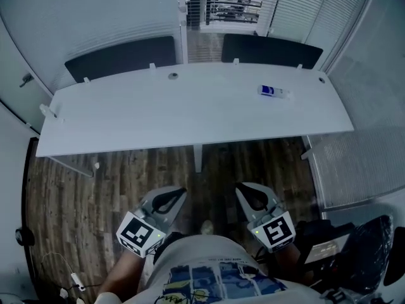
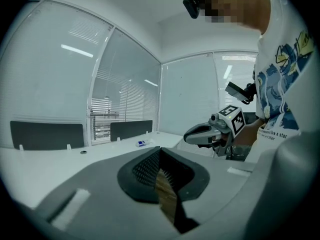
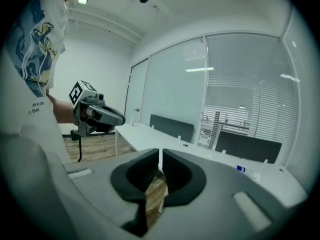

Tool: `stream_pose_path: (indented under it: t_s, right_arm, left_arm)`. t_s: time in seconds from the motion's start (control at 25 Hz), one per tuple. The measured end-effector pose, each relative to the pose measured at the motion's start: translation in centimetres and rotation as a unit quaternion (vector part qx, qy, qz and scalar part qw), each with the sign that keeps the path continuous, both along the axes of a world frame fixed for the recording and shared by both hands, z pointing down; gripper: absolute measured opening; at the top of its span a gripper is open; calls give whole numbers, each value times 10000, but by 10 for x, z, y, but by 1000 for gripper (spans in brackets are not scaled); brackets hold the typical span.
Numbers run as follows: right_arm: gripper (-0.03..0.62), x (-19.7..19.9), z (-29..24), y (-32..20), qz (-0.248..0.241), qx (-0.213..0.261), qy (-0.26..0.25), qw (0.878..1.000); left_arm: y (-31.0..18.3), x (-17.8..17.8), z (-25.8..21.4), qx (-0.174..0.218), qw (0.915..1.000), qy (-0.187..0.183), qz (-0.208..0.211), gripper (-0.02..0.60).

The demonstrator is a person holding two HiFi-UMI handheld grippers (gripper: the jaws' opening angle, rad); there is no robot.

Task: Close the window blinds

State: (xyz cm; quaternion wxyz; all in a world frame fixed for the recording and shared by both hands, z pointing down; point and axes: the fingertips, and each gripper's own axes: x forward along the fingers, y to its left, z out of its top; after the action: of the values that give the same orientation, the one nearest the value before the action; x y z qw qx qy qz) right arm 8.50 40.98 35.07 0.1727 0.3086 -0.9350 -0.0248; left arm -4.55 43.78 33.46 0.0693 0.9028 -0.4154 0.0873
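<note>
Head view: blinds (image 1: 224, 5) hang dead ahead beyond the surface (image 1: 190, 116), slats level; left gripper (image 1: 179, 193) and right gripper (image 1: 241, 189) both short of it, equally far, jaws pinched together, empty.

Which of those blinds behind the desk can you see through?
The middle blind, behind the gap between the two dark screens: its slats stand open, showing dark shapes beyond. The blind to its right looks shut, plain pale.

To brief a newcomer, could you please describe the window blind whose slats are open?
Find the long white desk with two dark screens on its far edge. Behind the gap between them hangs the blind. Its slats are open and show dark shapes through, while the blinds to its right look plain pale.
</note>
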Motion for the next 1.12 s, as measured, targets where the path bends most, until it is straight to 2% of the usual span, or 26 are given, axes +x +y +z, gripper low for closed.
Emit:
stream_pose_path:
  t_s: [0.2,0.56,0.72,0.84,1.0,1.12]
  right_arm:
    - [12,13,14,-28,28,-154,92,9998]
    - [12,1,28,-83,41,-247,145,9996]
    - [12,-9,27,-118,108,-180,279,9994]
    - [12,-23,19,-145,308,-353,90,9989]
    - [12,-41,10,-187,445,-102,224,9987]
    - [12,-61,8,-210,607,-203,105,9979]
  left_arm:
    - [-25,13,10,-98,9999,-49,25,6]
    - [-82,1,25,-215,9998,-8,10,6]
    - [-123,-12,27,-142,9998,19,124,6]
    - [-159,-24,24,-124,9997,63,214,6]
    - [-202,-41,14,12,9993,54,359,6]
    - [-230,-64,15,64,9993,-23,358,6]
